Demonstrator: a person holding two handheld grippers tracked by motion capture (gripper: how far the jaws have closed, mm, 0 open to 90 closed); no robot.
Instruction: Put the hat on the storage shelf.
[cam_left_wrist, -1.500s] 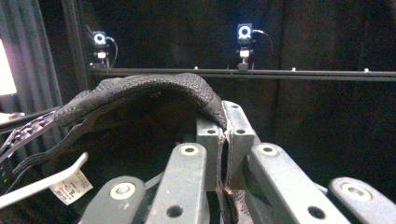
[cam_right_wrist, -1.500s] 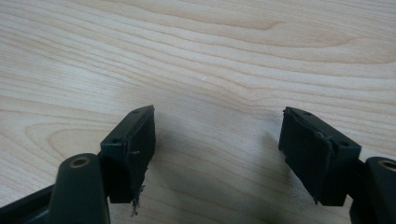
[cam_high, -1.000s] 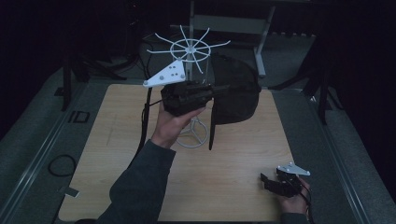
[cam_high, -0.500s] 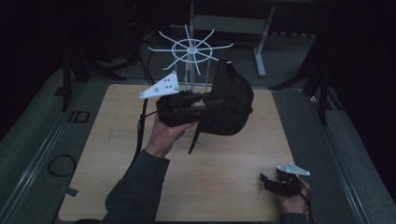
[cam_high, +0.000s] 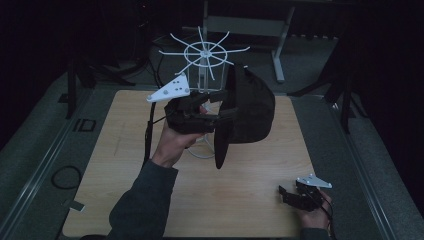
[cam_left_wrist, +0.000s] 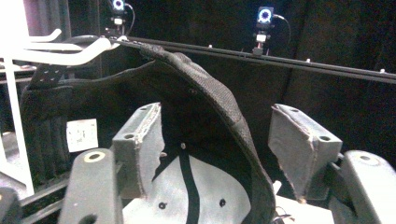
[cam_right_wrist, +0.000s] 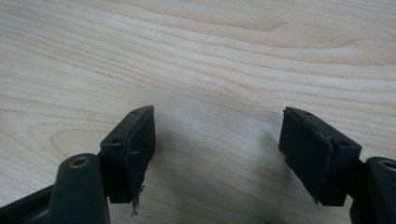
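Observation:
A black cap (cam_high: 255, 110) hangs beside a white spoked rack (cam_high: 205, 50) at the far middle of the table, its brim pointing down. My left gripper (cam_high: 220, 117) is raised against the cap's near side. In the left gripper view the jaws stand wide apart, open, with the cap's rim (cam_left_wrist: 205, 93) running between the pads without being pinched; a white rack hook (cam_left_wrist: 70, 56) touches the cap's top edge. My right gripper (cam_high: 285, 192) rests low at the table's front right, open, with only bare wood between its fingers (cam_right_wrist: 217, 135).
The wooden table (cam_high: 125, 150) has raised grey borders on both sides. The rack's thin post and ring base (cam_high: 202, 150) stand just under my left hand. Dark stands and cables sit behind the table.
My left gripper drew back slightly leftward and down from the rack, and the cap swung with it, brim now hanging lower. The right gripper stayed put.

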